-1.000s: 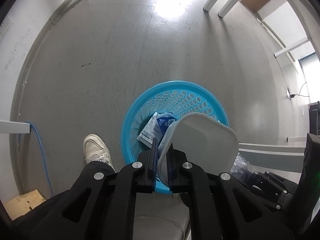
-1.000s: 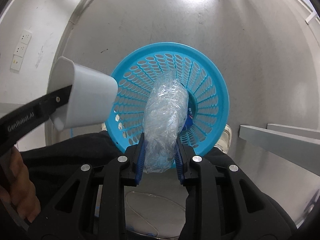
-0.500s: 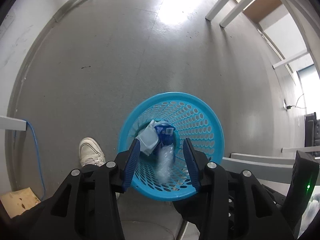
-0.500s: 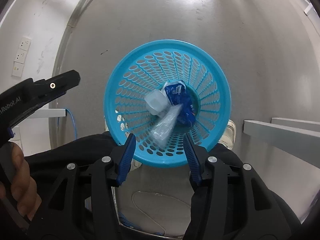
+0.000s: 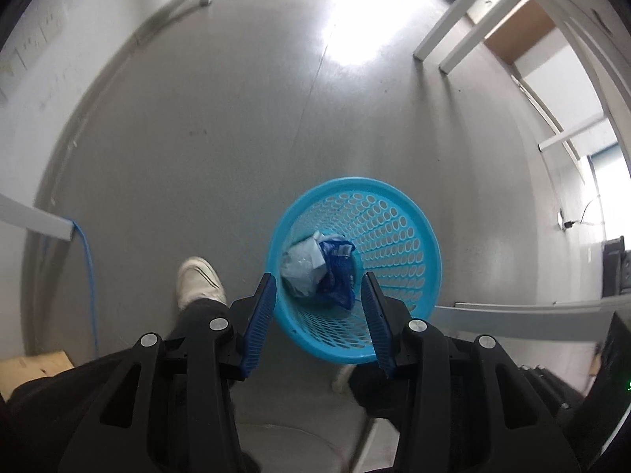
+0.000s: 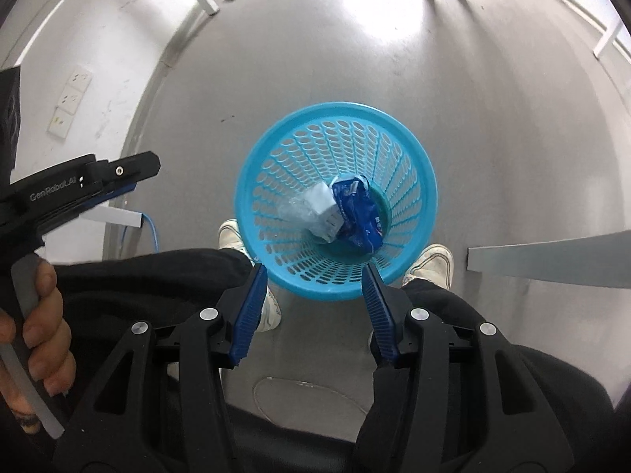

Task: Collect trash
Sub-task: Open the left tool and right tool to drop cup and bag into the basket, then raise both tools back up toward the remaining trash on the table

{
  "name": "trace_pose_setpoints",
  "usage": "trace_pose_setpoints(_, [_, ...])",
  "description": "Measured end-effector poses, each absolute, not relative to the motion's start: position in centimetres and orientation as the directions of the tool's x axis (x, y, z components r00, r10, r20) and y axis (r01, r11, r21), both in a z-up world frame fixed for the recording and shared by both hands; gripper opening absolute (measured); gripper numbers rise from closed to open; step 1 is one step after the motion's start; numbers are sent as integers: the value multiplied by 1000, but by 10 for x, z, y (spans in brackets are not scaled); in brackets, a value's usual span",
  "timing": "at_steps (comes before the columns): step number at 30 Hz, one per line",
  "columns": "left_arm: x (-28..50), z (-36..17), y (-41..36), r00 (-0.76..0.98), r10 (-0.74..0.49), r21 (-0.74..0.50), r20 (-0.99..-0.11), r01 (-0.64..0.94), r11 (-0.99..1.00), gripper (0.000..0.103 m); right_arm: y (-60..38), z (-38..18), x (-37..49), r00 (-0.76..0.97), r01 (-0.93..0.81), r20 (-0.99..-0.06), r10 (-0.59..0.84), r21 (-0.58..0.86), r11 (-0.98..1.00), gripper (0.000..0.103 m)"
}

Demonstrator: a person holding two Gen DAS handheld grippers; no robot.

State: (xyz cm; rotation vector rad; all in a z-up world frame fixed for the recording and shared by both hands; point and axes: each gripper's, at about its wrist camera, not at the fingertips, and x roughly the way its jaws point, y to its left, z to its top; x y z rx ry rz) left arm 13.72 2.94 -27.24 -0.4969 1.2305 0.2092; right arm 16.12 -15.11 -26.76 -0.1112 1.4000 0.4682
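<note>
A round blue mesh basket (image 5: pixel 398 232) (image 6: pixel 335 110) stands on the grey floor below both grippers. Inside it lie a crumpled blue wrapper (image 5: pixel 335 276) (image 6: pixel 361 216), a white container (image 6: pixel 327 213) and clear crumpled plastic (image 5: pixel 299 264) (image 6: pixel 290 209). My left gripper (image 5: pixel 317 276) hangs above the basket's near side, open, nothing between its blue pads. My right gripper (image 6: pixel 313 266) hovers over the basket's near rim, open and empty too. In the right wrist view the left gripper (image 6: pixel 146 171) shows at the left edge, held by a hand (image 6: pixel 43 315).
A person's white shoes (image 5: pixel 199 282) (image 6: pixel 432 262) flank the basket, dark trouser legs below. A blue cable (image 5: pixel 88 272) runs along the left wall. A grey table edge (image 6: pixel 552 260) juts in at right. White table legs (image 5: pixel 453 35) stand farther off. Cardboard (image 5: pixel 35 366) lies bottom left.
Both grippers opened and let go: the white container and the clear plastic dropped into the basket. Both grippers then rose, so the basket looks smaller.
</note>
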Motion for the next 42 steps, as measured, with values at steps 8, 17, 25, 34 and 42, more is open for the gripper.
trace_pose_setpoints(8, [106,-243,22,407,-82,-250,-910,-380,891,44,-165,-230,129,157,-410,-940,303,218,886,56])
trace_pose_setpoints(17, [71,-215,9,446,-94,-281,-890,-374,884,48,-190,-184,91,172,-412,-898,405,309,857,63])
trace_pose_setpoints(25, [20,-169,0,570,-66,-325,-819,-367,871,55,-203,-133,55,281,-469,-853,440,278,838,69])
trace_pose_setpoints(34, [-37,-103,-16,722,-29,-354,-692,-304,884,55,-237,-59,3,412,-487,-773,482,260,833,72])
trace_pose_setpoints(42, [-59,-35,-28,812,-18,-338,-583,-223,914,58,-240,12,-17,522,-543,-678,518,204,814,74])
